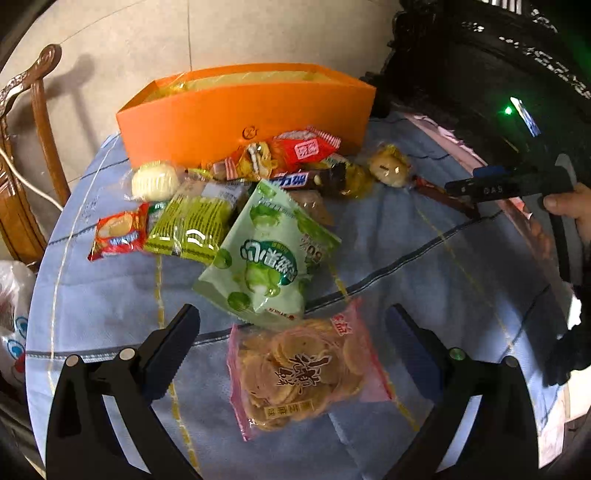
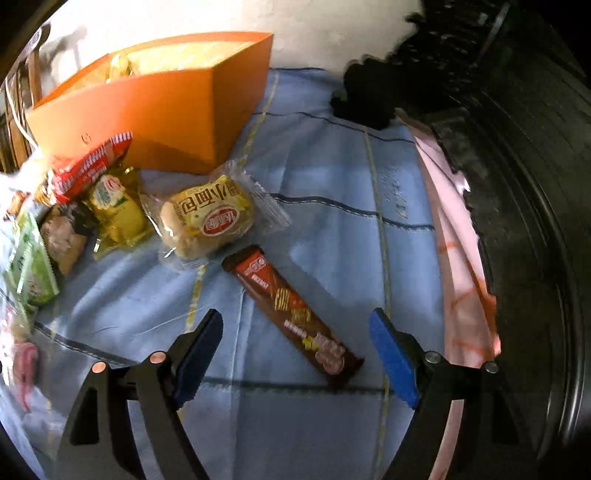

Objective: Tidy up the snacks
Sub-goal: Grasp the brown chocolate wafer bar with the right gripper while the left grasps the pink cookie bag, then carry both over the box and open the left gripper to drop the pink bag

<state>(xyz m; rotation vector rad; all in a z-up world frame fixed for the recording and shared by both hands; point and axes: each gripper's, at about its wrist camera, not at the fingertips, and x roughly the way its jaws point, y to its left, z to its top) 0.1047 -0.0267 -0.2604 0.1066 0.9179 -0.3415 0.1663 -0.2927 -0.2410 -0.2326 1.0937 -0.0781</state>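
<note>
A blue cloth (image 1: 424, 266) with dark and yellow lines covered the table, and both claws hung over it with jaws spread wide and nothing between them. Under the left claw (image 1: 291, 321), at 6 o'clock in its view, lay a pink bag of round crackers (image 1: 299, 373), and just past it at centre a pale green bag (image 1: 266, 251) overlapped its top edge. At 9 o'clock sat a small red packet (image 1: 118, 232) touching a yellow-green packet (image 1: 192, 221). Beyond these, toward 12 o'clock, a heap of snacks (image 1: 291, 162) pressed against the front wall of an orange box (image 1: 243, 110); yellow wrappers showed inside it at the left end, the rest of its contents hidden by the wall. At 3 o'clock the right claw (image 1: 480, 190) reached in, held by a hand (image 1: 569, 206). Under the right claw (image 2: 295, 325), a brown bar (image 2: 291, 314) lay flat and aslant on the cloth between the spread fingers, touched by neither. Past it at 10 o'clock rested a wrapped bun (image 2: 210, 218), with a yellow packet (image 2: 118, 210) beside it. A wooden chair (image 1: 33, 155) stood at 9 o'clock in the left view against a pale wall (image 1: 221, 33), and dark carved furniture (image 2: 517, 184) edged the table at 2 o'clock, a pink sheet (image 2: 461, 258) lying along it.
</note>
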